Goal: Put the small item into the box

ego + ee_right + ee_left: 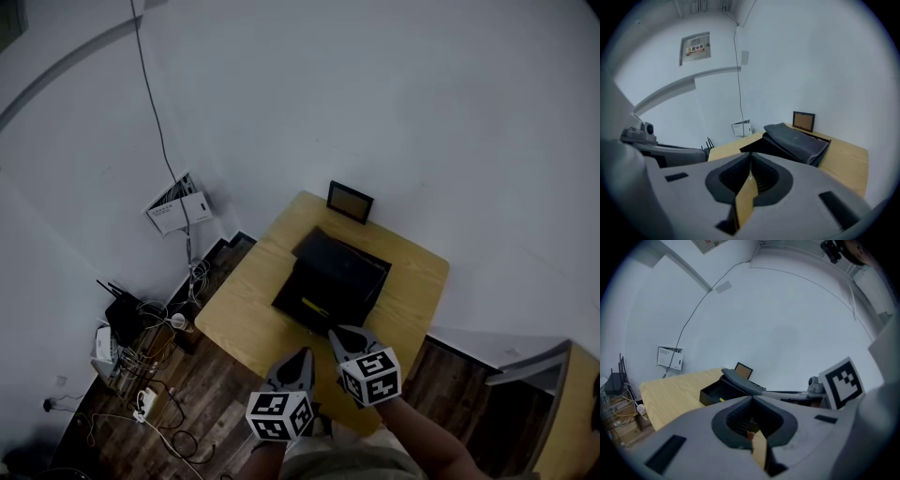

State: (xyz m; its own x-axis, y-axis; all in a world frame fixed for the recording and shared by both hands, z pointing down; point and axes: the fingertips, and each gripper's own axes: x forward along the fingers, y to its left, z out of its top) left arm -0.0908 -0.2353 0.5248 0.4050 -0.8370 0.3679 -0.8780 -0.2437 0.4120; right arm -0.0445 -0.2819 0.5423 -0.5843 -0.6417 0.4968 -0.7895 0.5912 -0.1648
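The small yellow item (315, 308) is located inside the open black box (289, 289), close to the box's near wall. The box is positioned on the wooden table (239, 323), with its lid (349, 261) folded back toward the picture frame (350, 202).

In the head view, the right gripper (339, 335) is seen with its tips at the near edge of the box, just beside the yellow item and to its right. Contact with the item is not observed. In the right gripper view, the jaws are seen brought together at the tips, and nothing can be made out between them; the box and its grey lid are seen ahead of them.

The left gripper (301, 356) is held over the near edge of the table, short of the box. Its jaws are likewise closed together and nothing is gripped
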